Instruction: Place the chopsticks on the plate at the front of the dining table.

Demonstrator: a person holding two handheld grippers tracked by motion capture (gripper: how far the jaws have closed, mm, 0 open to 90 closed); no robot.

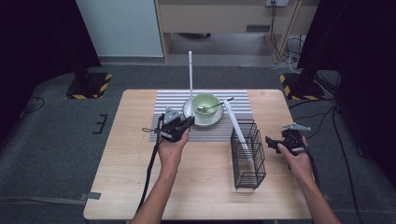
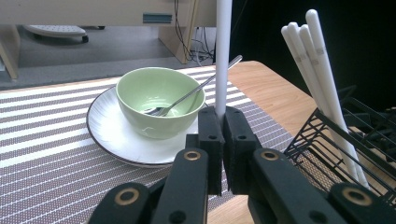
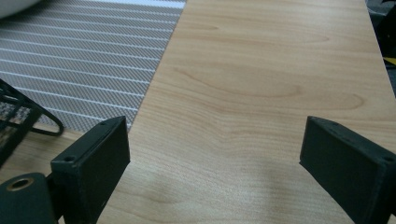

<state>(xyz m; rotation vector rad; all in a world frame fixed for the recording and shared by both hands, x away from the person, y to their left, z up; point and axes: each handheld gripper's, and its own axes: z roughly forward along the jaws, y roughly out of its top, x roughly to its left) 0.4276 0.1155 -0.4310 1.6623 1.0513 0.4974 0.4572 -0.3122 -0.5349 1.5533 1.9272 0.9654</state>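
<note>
Clamping a white stick (image 2: 223,56) upright, the left gripper (image 2: 222,135) hides its lower end; the right gripper (image 3: 215,154) gapes, empty; no writing legible.

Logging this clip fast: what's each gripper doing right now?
Left gripper: shut on a white chopstick, held upright.
Right gripper: open, holding nothing, above the table.

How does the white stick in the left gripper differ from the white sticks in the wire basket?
The held stick stands upright, clamped at its lower end by the left gripper; the basket sticks lean tilted inside the wire basket. The held stick is single; the basket sticks are bunched together. All are white and slender.
</note>
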